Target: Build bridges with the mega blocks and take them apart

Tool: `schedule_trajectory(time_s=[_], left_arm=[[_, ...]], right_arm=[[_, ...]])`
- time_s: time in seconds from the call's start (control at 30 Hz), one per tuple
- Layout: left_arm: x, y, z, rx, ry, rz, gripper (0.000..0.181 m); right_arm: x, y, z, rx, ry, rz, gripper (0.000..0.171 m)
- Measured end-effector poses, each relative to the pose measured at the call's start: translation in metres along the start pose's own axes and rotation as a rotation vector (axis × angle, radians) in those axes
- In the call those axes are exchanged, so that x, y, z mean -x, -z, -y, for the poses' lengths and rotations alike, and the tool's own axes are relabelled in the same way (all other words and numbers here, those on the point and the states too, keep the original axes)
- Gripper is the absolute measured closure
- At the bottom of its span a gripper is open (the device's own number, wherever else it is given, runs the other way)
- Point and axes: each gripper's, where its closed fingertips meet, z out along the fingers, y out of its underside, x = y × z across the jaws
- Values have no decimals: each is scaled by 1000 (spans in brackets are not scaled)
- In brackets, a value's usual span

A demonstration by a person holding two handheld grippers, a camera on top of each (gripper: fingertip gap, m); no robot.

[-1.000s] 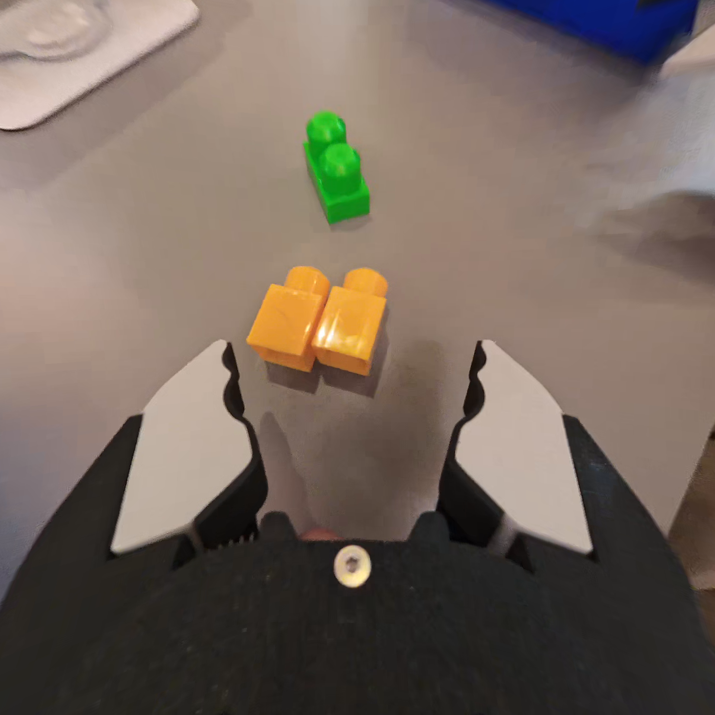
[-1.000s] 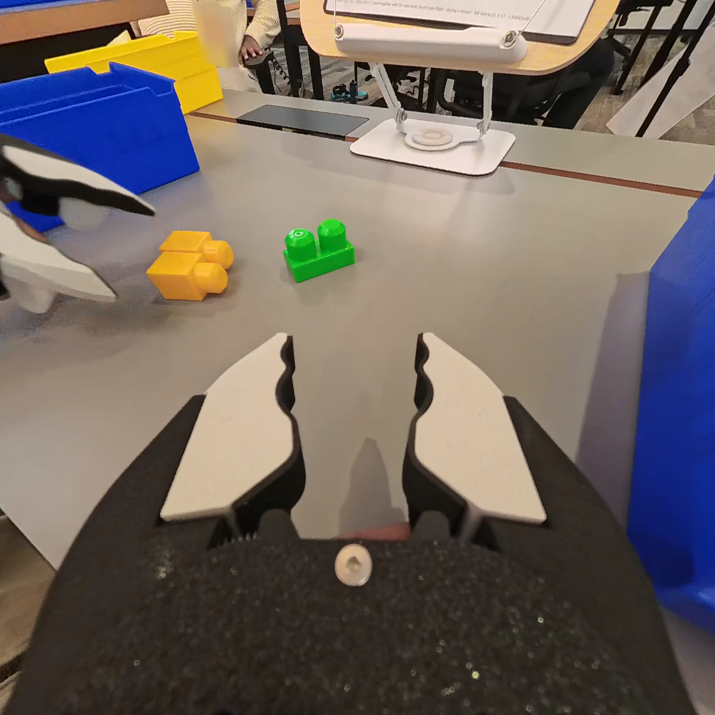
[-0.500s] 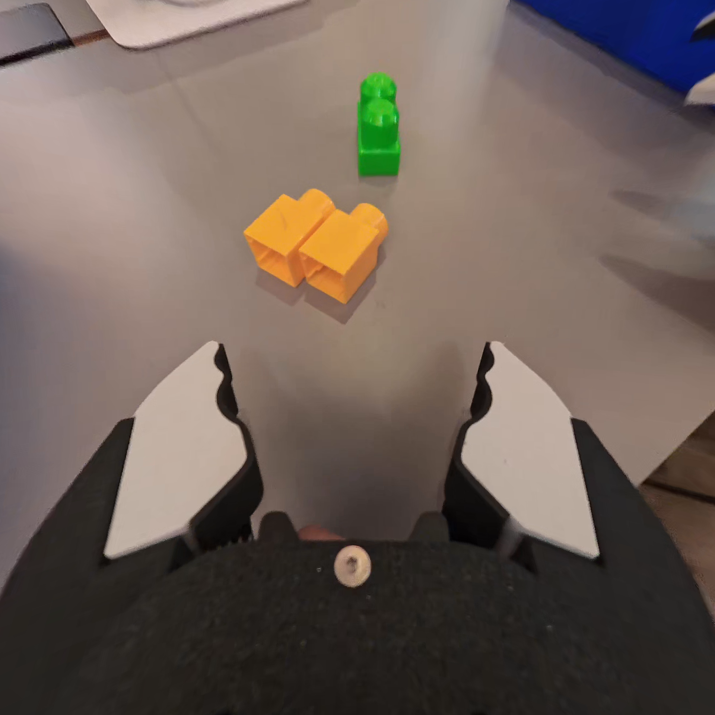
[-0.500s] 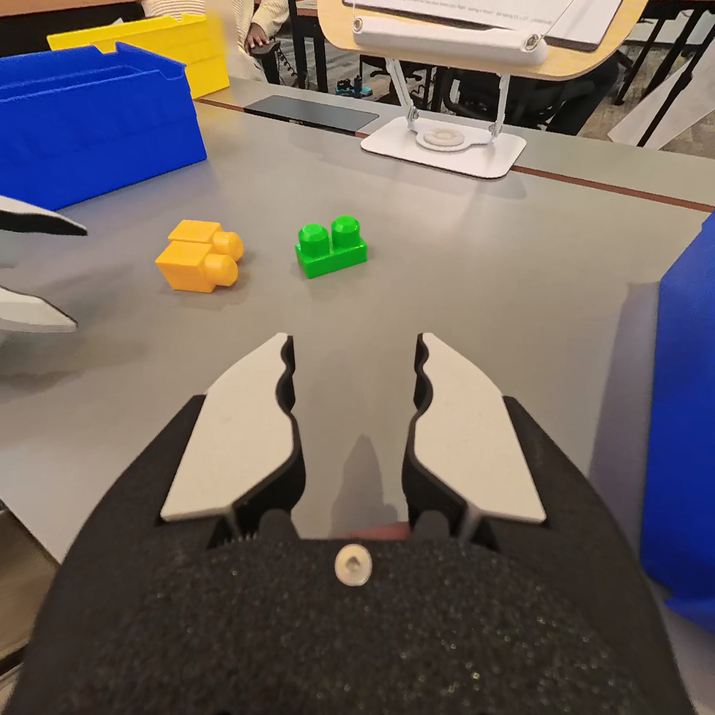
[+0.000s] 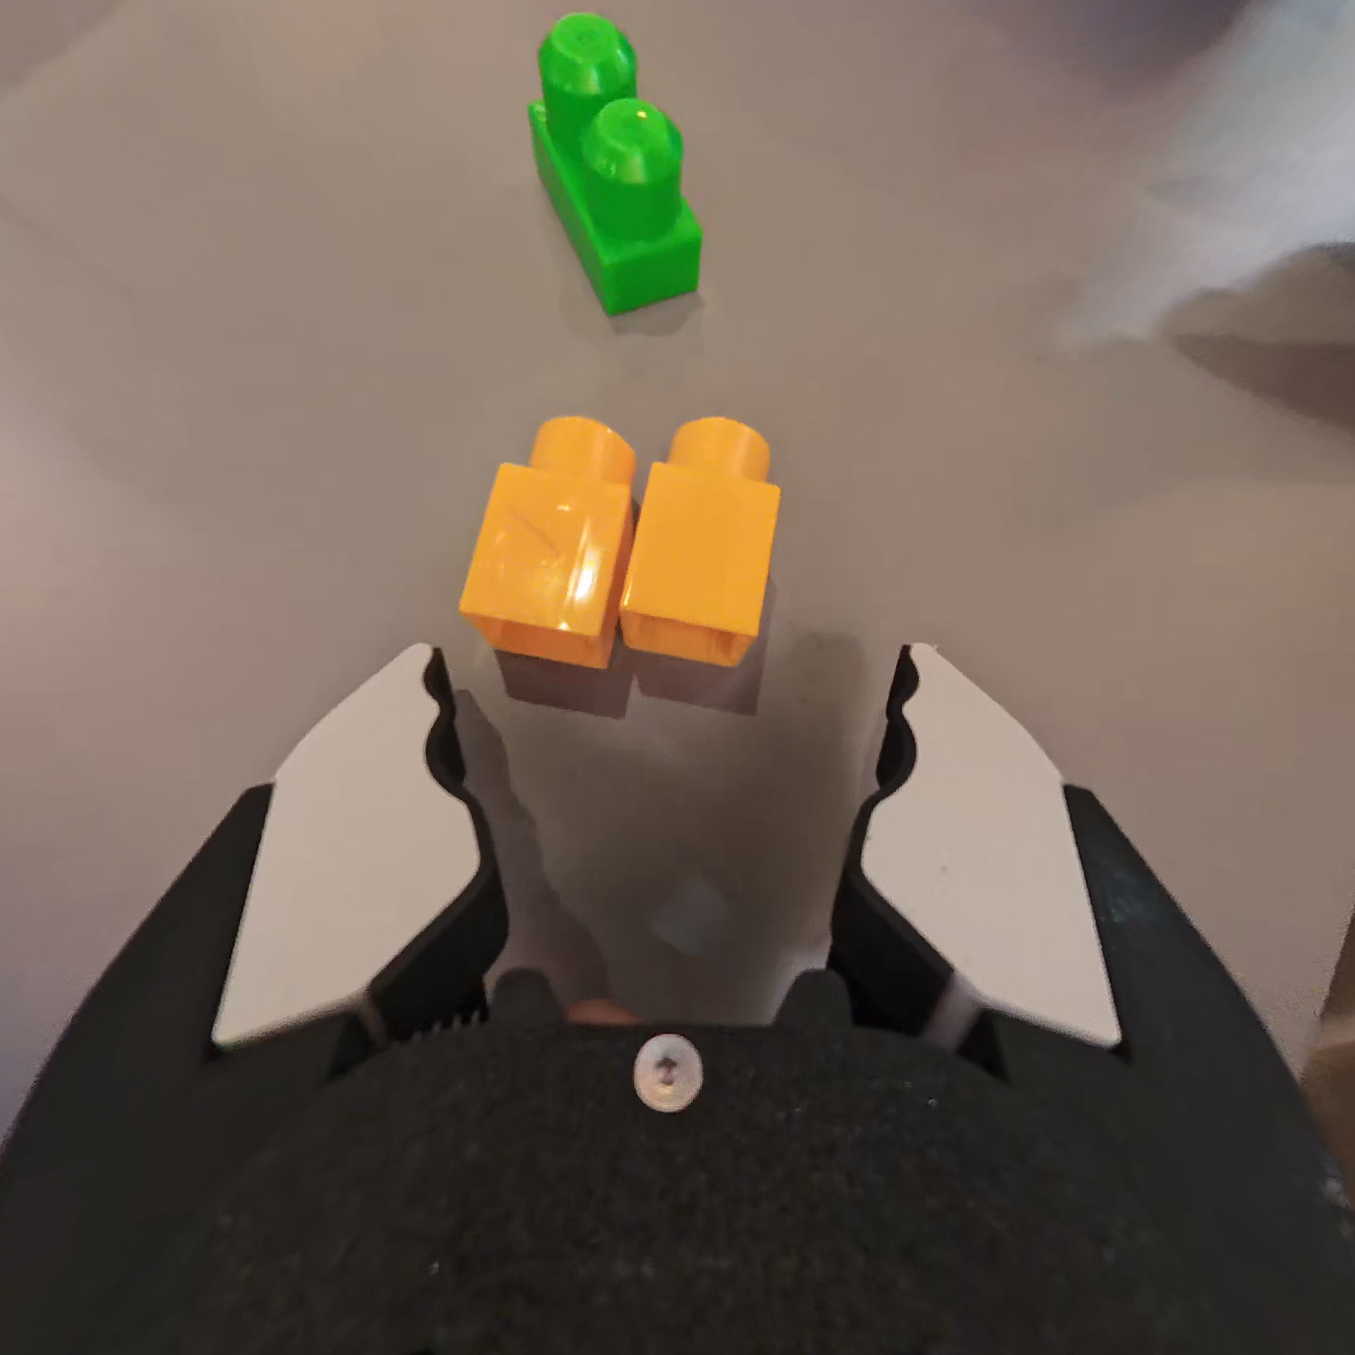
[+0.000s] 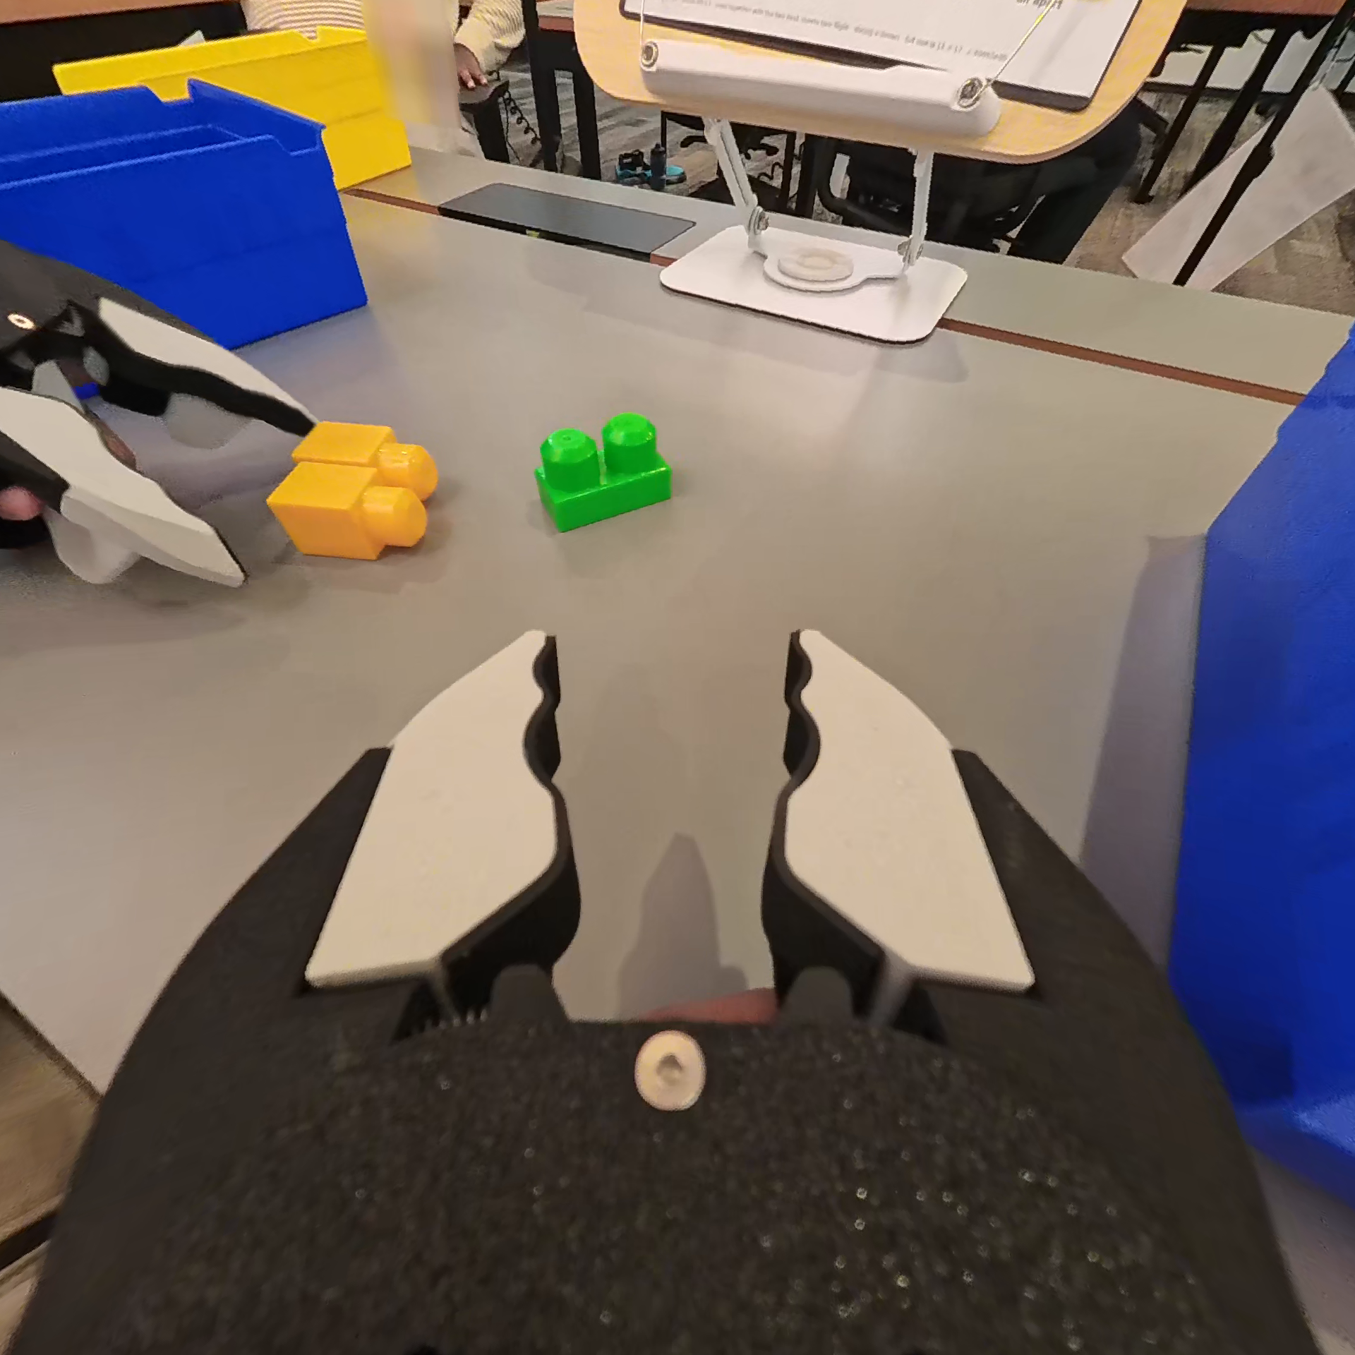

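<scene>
Blocks lie mid-desk [image 6: 843, 557]: two orange blocks [image 5: 623, 542] on their sides, touching; green block [image 5: 616, 169] upright nearby. Left gripper [image 5: 663, 652], wide and empty, sits just beside the orange pair. Right gripper [image 6: 671, 641], wide and empty, hovers near the desk's front edge.

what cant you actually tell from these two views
- Left wrist view: the right gripper is only a motion-blurred smear at the right edge.
- Right wrist view: the blue bin on the right is cut by the frame; its contents are hidden.
- Right wrist view: the far orange block is partly covered by a left gripper finger.
</scene>
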Motion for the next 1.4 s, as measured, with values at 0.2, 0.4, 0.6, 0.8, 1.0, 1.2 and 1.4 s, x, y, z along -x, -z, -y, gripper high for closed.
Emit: schedule_trajectory(time_s=[0.2, 0.4, 0.6, 0.8, 1.0, 1.2, 1.4], left_arm=[[-2, -9, 2, 24, -42, -36, 72], [1, -13, 1, 46, -44, -36, 72], [-1, -16, 3, 56, -52, -27, 72], [14, -3, -3, 43, -43, 77, 72], [-15, 30, 9, -43, -109, 229, 66], [-40, 32, 6, -146, -70, 222, 64], [-5, 11, 15, -53, -114, 168, 66]], right_arm=[[-3, 0, -1, 2, -4, -4, 112], [-3, 0, -3, 6, -6, -1, 112], [-2, -2, -4, 13, -7, 5, 112], [-4, -1, -4, 10, -7, 1, 112], [-2, -2, -5, 15, -4, 2, 112], [3, -3, -7, 21, 5, 12, 112], [3, 0, -5, 15, 6, 9, 113]])
